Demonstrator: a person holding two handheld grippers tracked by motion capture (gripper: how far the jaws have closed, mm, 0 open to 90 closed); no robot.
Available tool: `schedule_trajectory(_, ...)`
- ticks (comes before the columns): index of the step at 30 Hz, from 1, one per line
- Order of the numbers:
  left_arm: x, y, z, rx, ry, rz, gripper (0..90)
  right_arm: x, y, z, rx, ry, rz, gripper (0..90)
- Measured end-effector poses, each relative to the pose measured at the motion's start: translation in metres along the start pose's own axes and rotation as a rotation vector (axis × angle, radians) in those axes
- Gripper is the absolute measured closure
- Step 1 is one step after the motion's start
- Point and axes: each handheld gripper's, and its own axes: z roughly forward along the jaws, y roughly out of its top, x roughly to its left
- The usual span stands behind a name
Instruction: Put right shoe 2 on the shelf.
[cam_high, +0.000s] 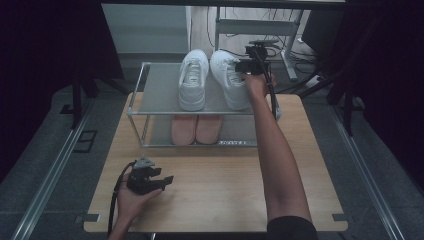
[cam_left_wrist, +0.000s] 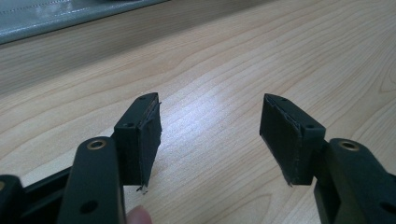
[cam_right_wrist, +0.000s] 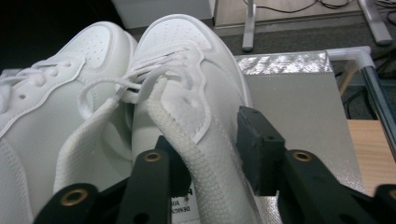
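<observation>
White sneaker (cam_high: 229, 77) on grey rack shelf (cam_high: 160, 87); right gripper (cam_high: 250, 66) released around its collar.

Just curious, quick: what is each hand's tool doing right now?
Left tool: open, holding nothing, over the table.
Right tool: open, straddling the right white sneaker's collar.

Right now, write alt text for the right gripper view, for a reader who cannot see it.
The right claw straddles the padded collar wall of a white sneaker, one black jaw inside the shoe and the other outside, standing slightly off the wall. A second white sneaker sits beside it on the grey shelf top.
</observation>
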Motion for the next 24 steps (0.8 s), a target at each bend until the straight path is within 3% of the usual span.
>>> schedule_trajectory(3, -0.001, 0.0, 0.002, 0.006, -0.001, 0.002, 39.0, -0.002, 0.002, -0.009, -0.056, 0.027, -0.03, 55.0)
schedule_trajectory(11, -0.002, 0.0, 0.002, 0.005, -0.001, 0.012, 39.0, -0.004, 0.0, -0.031, -0.089, 0.073, -0.075, 57.3)
schedule_trajectory(16, -0.002, 0.001, 0.0, 0.0, 0.001, 0.014, 39.0, -0.014, -0.009, -0.053, -0.112, 0.107, -0.119, 67.2)
schedule_trajectory(18, -0.003, 0.0, 0.001, -0.001, 0.003, 0.002, 39.1, -0.021, -0.017, -0.067, -0.129, 0.112, -0.17, 74.4)
schedule_trajectory(24, -0.005, 0.001, 0.002, 0.002, 0.006, 0.013, 39.1, -0.038, -0.033, -0.079, -0.099, 0.127, -0.219, 81.9)
